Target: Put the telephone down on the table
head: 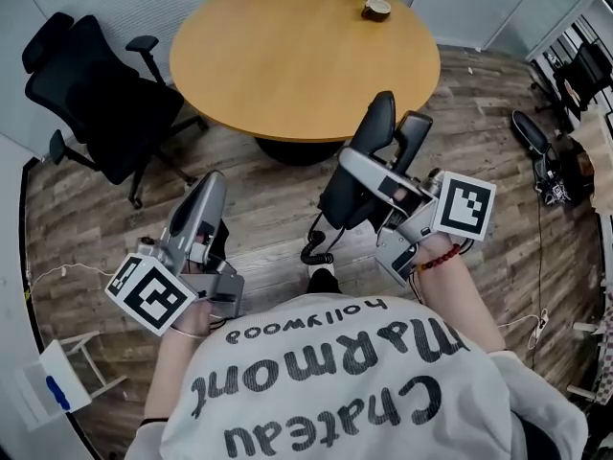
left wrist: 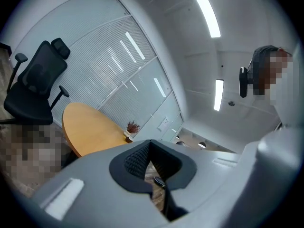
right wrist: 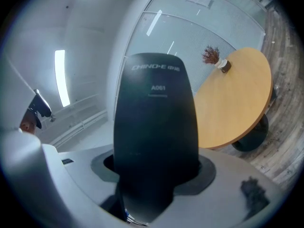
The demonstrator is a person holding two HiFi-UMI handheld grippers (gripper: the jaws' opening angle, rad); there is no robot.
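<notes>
One phone (head: 356,185) sits clamped in our right tool (head: 397,130), over the floor (head: 259,199) and short of the tabletop (head: 287,56). Our left tool (head: 211,185) is closed on nothing. We judge the phone rigid, smooth, fairly light plastic with a dangling cord (head: 314,248), so a mid-body grip across its width looks soundest.
</notes>
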